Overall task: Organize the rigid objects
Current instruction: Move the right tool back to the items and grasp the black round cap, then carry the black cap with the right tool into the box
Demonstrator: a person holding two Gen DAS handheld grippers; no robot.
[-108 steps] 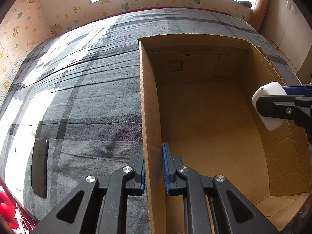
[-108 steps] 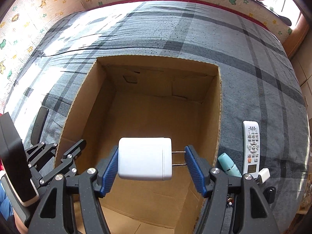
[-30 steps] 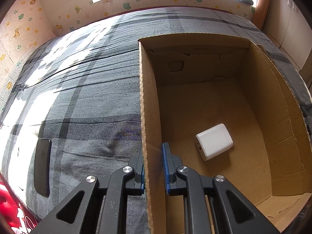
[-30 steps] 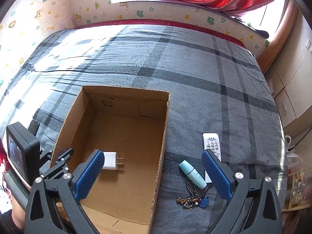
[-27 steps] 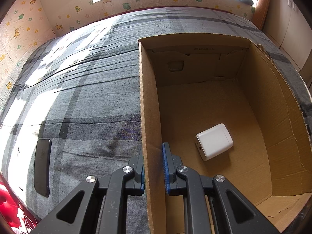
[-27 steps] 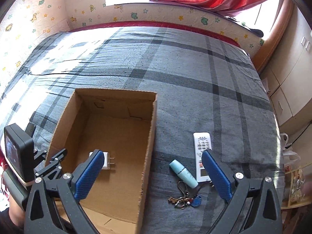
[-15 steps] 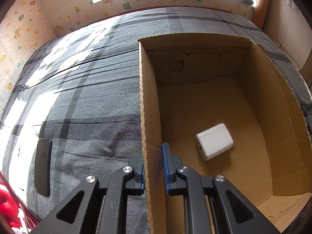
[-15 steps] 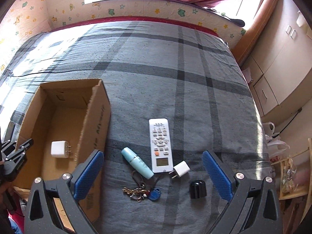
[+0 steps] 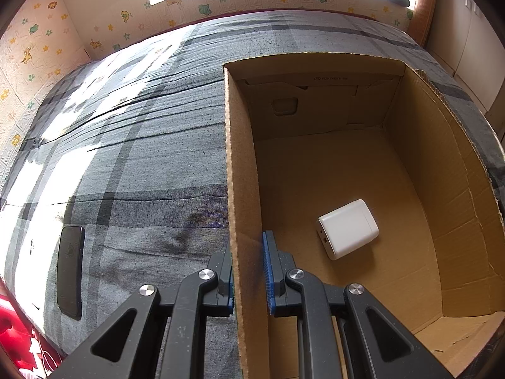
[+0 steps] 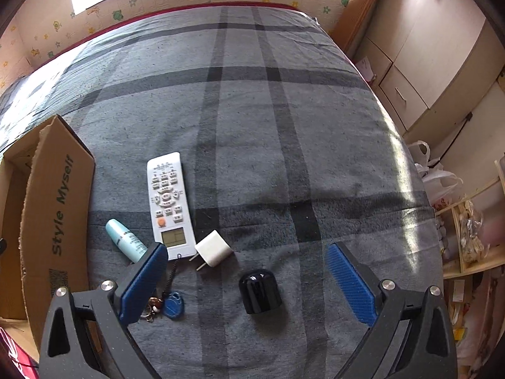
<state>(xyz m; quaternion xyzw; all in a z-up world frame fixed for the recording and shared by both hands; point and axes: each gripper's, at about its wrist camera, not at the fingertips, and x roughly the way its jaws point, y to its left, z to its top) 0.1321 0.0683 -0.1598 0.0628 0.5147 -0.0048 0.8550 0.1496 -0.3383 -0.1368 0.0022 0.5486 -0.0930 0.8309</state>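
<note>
My left gripper is shut on the left wall of the open cardboard box. A large white charger lies on the box floor. My right gripper is open and empty above the bed, right of the box. Under it lie a black round cap, a small white plug adapter, a white remote control, a light blue tube and a key ring with a blue fob.
A dark phone lies on the grey plaid bedspread left of the box. Padded walls line the bed's far and left sides. Cabinets and a shelf stand past the bed's right edge.
My right gripper let go of the large white charger into the box, rose and swung right over the loose objects. My left gripper has kept its hold on the box wall.
</note>
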